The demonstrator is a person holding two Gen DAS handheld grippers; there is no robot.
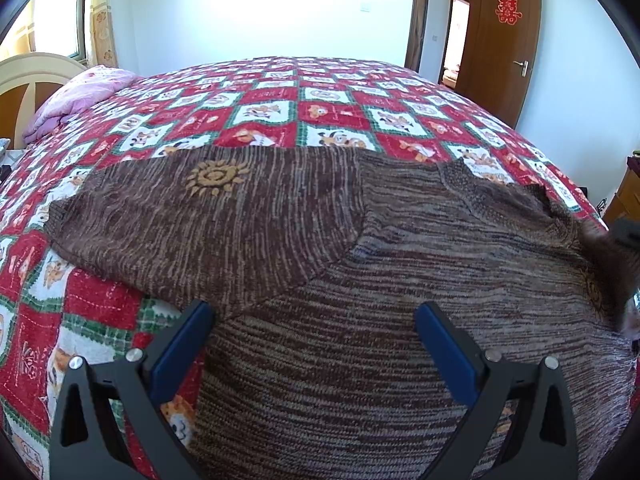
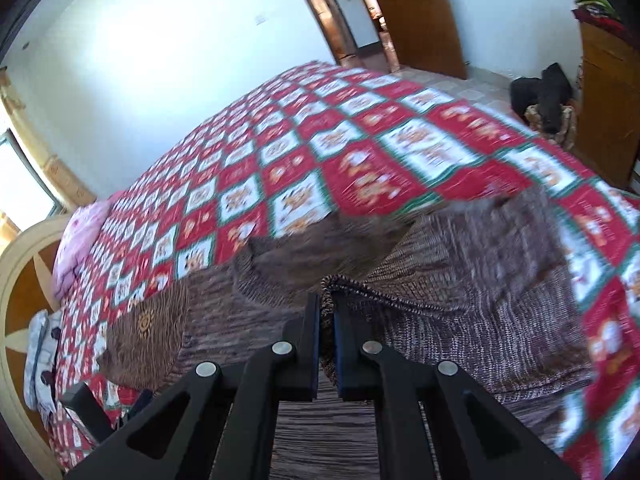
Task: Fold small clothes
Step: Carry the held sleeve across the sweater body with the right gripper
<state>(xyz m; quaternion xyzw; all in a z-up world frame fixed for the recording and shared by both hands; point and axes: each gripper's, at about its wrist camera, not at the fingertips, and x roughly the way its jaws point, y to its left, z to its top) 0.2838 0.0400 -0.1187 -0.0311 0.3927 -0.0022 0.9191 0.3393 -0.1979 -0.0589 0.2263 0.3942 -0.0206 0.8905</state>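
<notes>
Left wrist view: a brown knit sweater (image 1: pixel 360 280) lies on the checked bedspread (image 1: pixel 280 112), its body running toward the camera and one sleeve (image 1: pixel 180 216) stretched out leftward. The left gripper (image 1: pixel 314 322) hovers over it, jaws spread wide, holding nothing.

Right wrist view: the right gripper (image 2: pixel 327 312) is clamped on a lifted sweater edge (image 2: pixel 326 300); this picture is blurred.

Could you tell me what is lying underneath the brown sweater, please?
The brown sweater lies on a red-and-white checked bedspread, which shows all around it. Whatever is directly beneath the knit is covered and cannot be seen.
</notes>
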